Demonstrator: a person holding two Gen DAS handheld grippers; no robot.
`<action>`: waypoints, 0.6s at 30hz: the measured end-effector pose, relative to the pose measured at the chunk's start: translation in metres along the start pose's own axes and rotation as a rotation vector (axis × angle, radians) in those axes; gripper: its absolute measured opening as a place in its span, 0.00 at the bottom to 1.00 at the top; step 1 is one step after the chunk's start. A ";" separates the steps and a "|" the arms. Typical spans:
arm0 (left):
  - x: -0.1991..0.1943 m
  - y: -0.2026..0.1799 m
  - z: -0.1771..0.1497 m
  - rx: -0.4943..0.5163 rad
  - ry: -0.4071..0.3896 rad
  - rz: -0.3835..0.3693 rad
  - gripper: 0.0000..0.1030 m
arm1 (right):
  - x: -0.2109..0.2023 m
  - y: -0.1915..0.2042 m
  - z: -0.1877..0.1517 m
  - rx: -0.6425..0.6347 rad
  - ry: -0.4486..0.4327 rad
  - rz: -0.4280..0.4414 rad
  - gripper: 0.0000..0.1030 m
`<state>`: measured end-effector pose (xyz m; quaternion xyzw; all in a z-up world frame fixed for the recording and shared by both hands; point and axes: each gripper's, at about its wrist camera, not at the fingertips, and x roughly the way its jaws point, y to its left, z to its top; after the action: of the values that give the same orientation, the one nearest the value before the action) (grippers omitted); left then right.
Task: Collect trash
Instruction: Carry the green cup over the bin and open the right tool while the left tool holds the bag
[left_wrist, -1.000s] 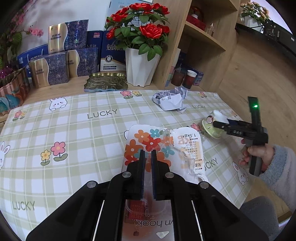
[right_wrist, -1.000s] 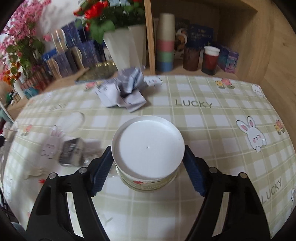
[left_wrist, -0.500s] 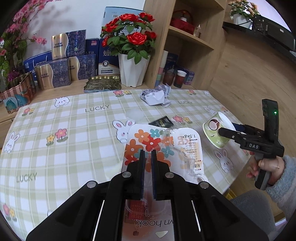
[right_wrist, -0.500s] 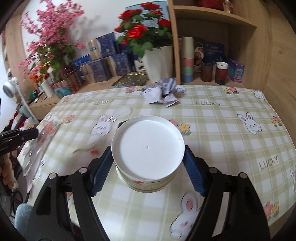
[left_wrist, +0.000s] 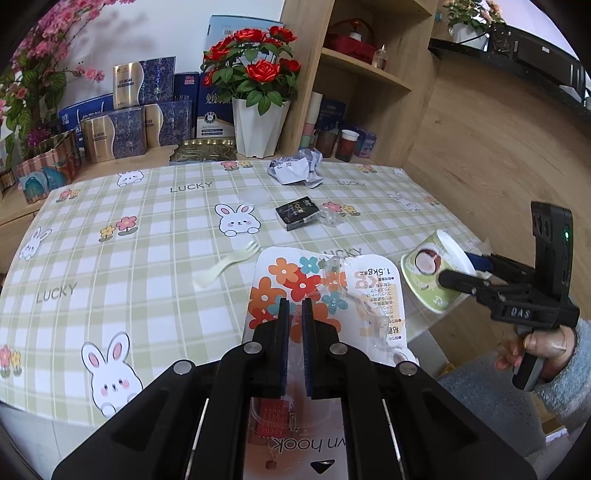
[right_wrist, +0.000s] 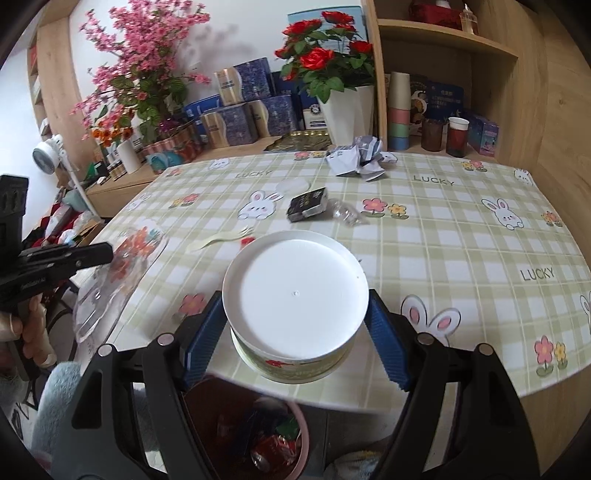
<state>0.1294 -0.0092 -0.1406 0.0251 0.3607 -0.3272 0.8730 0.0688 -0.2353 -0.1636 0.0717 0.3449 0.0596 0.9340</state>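
- Two pieces of trash are in hand and off the counter: the left tool is clamped shut on a flowered plastic package, and the right tool grips a lidded paper cup between its wide-set pads.
- A trash bin with litter already inside shows directly below the cup, just past the counter's near edge, so dropping these two looks like the step at hand.
- Left on the counter, all beyond the cup: a pale plastic fork, a small black packet with a clear wrapper scrap touching it, and crumpled paper near the far edge.
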 end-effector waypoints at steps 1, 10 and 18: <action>-0.003 -0.002 -0.004 -0.006 -0.004 -0.003 0.06 | -0.004 0.002 -0.005 -0.005 0.004 0.000 0.72; -0.035 -0.024 -0.033 -0.006 -0.022 0.006 0.06 | -0.029 0.018 -0.061 -0.007 0.048 0.029 0.72; -0.057 -0.040 -0.054 -0.010 -0.035 0.020 0.06 | -0.039 0.036 -0.096 -0.043 0.088 0.072 0.72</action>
<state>0.0427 0.0056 -0.1358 0.0188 0.3468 -0.3171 0.8825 -0.0255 -0.1969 -0.2047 0.0612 0.3813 0.1036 0.9166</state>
